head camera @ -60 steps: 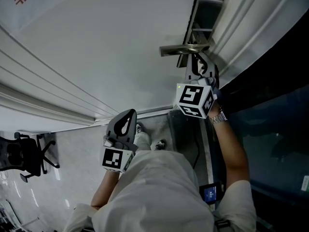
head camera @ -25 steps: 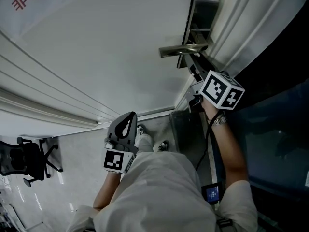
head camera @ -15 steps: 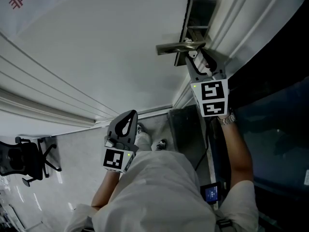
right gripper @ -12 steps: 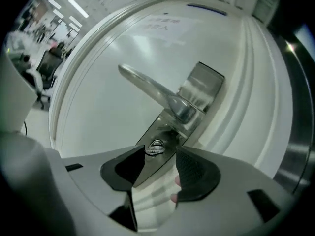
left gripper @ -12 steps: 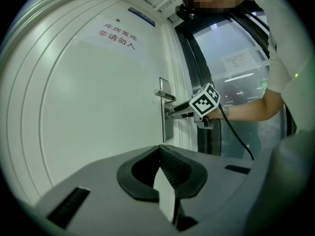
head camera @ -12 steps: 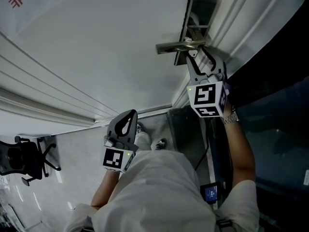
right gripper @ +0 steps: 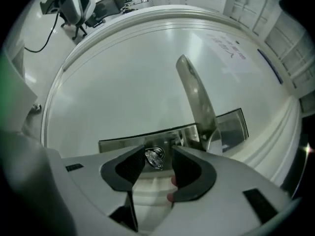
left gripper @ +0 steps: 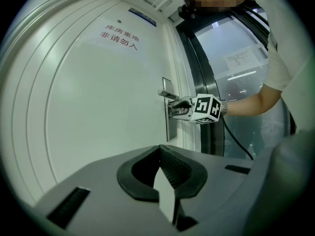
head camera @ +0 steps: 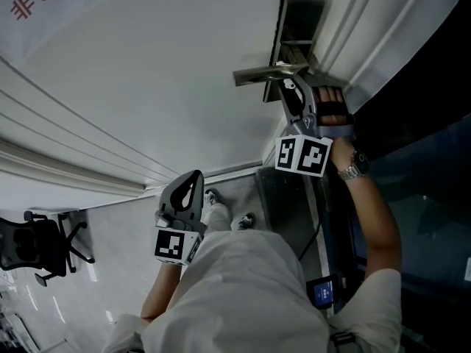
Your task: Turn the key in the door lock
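Grasping step, it seems: your right tool (right gripper: 158, 154), jaws just opened wide, straddles the key (right gripper: 154, 158) untouched; close, then twist.

Upper right of the head view: the right gripper (right gripper: 157, 166) has rolled over in the past second, swinging its marker cube (head camera: 303, 155) down and left. Its jaws have just been opening, the key (right gripper: 154, 158) loose between them.
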`<state>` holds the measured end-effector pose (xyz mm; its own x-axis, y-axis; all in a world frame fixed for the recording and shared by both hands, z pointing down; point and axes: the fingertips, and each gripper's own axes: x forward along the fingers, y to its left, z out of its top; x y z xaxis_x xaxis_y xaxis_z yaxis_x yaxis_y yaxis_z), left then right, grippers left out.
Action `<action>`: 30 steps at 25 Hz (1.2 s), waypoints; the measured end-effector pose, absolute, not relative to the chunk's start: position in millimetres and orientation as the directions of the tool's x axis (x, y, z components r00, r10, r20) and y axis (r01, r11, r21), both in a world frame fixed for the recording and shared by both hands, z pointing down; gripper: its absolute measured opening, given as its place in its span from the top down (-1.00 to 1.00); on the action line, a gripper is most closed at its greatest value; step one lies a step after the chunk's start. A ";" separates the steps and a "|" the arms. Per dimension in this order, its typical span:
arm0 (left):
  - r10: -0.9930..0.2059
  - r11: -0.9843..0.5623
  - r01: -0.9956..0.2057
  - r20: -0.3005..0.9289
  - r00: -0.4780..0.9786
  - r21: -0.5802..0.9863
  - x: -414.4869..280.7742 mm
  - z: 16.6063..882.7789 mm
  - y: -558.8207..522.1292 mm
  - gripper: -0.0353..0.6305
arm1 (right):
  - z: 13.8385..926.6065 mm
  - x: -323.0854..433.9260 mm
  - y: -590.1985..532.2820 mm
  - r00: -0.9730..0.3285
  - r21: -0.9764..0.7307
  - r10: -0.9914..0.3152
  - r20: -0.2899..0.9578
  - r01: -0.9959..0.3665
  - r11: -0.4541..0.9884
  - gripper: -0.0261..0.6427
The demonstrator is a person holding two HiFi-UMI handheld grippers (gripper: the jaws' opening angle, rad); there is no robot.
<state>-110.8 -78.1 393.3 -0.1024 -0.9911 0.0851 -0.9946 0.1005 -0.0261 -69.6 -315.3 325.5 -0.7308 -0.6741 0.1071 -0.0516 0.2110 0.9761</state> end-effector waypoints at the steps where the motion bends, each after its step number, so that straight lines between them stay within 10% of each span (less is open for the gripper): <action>1: -0.991 0.101 -0.995 0.084 -0.103 -0.027 -110.8 392.6 -78.6 0.88 | 326.2 -70.7 -316.4 -0.726 0.980 -0.680 0.101 -0.044 0.192 0.41; 9: -0.991 0.095 -0.995 0.093 -0.097 -0.023 -108.9 394.0 -85.5 0.88 | 330.7 -72.8 -316.4 -0.712 0.991 -0.702 0.017 -0.080 0.105 0.66; 30: -0.991 0.102 -0.995 0.089 -0.103 -0.019 -106.2 396.3 -90.1 0.88 | 319.6 -72.1 -318.6 -0.730 0.795 -0.684 0.003 -0.413 0.444 0.85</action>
<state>-106.2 -90.1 396.3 -0.1034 -0.9906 0.0892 -0.9946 0.1021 -0.0191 -72.1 -318.6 319.6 -0.7298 -0.6837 0.0030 -0.4125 0.4439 0.7954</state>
